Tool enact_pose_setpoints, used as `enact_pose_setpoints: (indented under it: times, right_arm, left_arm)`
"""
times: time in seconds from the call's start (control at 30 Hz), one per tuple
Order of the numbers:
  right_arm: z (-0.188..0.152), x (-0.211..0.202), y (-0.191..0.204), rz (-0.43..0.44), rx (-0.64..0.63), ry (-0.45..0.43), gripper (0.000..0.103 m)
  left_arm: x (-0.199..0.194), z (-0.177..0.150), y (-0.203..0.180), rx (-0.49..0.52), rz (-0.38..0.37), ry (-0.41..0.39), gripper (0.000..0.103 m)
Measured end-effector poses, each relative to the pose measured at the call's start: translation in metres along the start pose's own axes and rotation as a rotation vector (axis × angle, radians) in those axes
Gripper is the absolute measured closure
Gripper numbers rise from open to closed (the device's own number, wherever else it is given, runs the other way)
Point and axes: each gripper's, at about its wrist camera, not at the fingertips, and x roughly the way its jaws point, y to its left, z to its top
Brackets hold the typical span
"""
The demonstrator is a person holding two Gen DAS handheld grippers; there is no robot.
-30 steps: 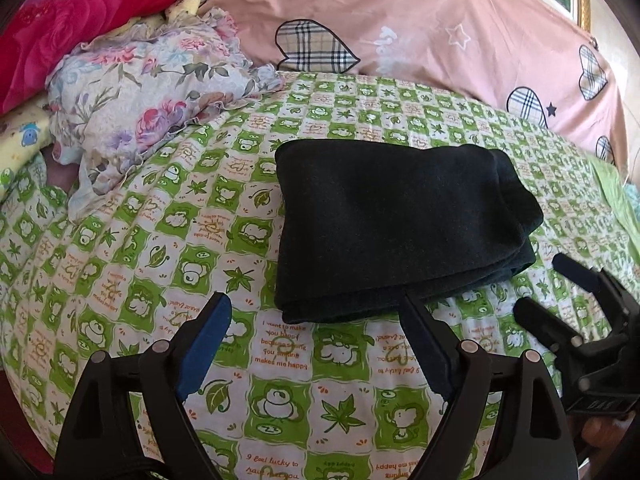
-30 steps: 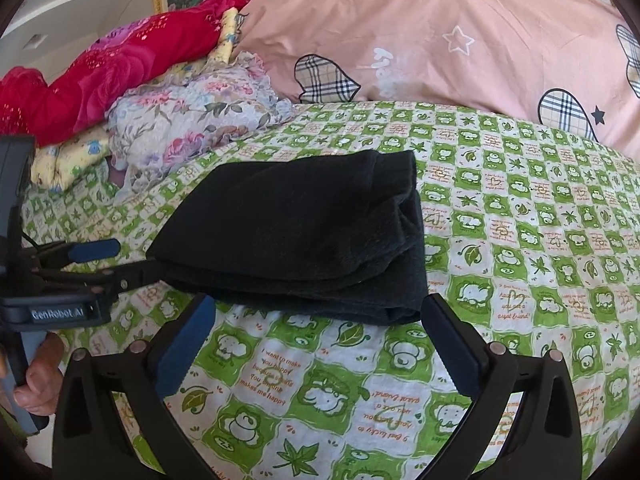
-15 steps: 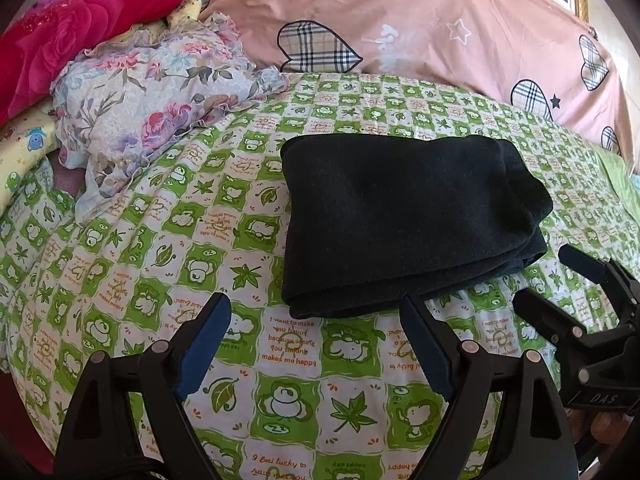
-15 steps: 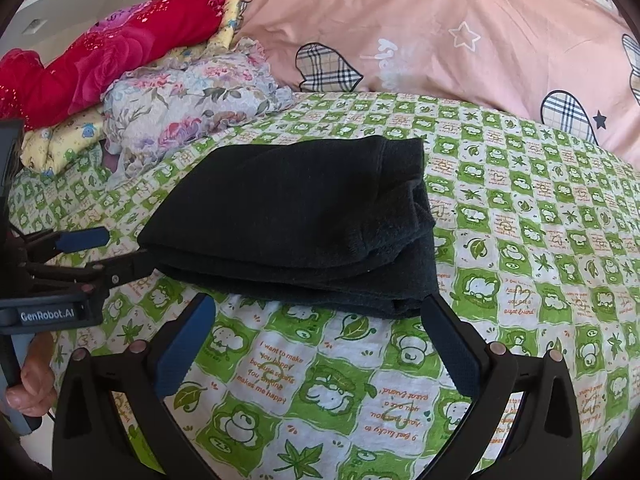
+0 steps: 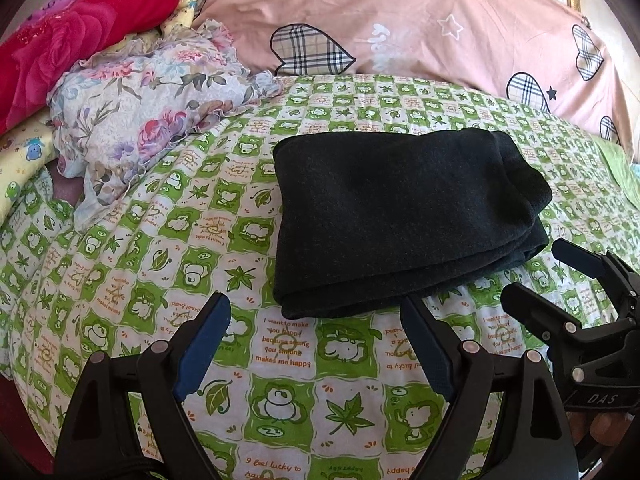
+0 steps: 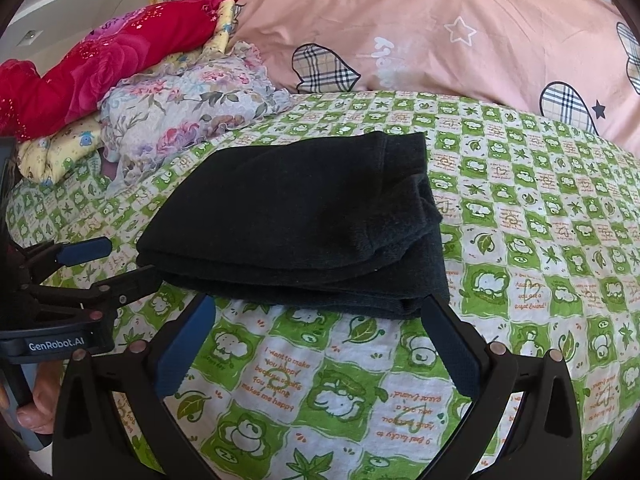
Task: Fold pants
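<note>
Left wrist view has our left gripper (image 5: 314,340) hanging just off the near edge of the bed (image 5: 280,380), jaws spread wide with nothing between them. The pants (image 5: 400,216) sit in the middle of the bed as a dark, stacked bundle, several layers deep, lying on the green frog-print sheet (image 5: 132,280).

Right wrist view shows pretty much the same deal: right gripper (image 6: 320,344) is also parked at the near edge, jaws wide apart and empty, the tip of its right finger just about at the bundle's near right corner. Whether it's actually touching the cloth, we can't tell.

As far as we can judge, the folding itself looks basically done, so the step in hand is more of a back-off and check. To do that well we'd keep both grippers low and level and pull straight away without snagging that near corner, since the top layer sits a bit short of the lower one on the right side and could slide. If we want it tidier, we'd nudge that overhang square rather than re-grab the whole stack.

Both tools point forward across the bed, side by side, and a hand (image 6: 32,400) is wrapped around the left tool's handle.
</note>
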Motion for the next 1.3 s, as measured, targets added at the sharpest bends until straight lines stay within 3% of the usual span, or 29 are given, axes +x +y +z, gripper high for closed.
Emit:
enact_pose_setpoints:
  times: [1.3]
  right_arm:
    - [0.0035, -0.0033, 0.0048, 0.021, 0.014, -0.020, 0.001]
  left_arm:
    - [-0.0030, 0.0017, -0.0012, -0.001, -0.018, -0.016, 0.015]
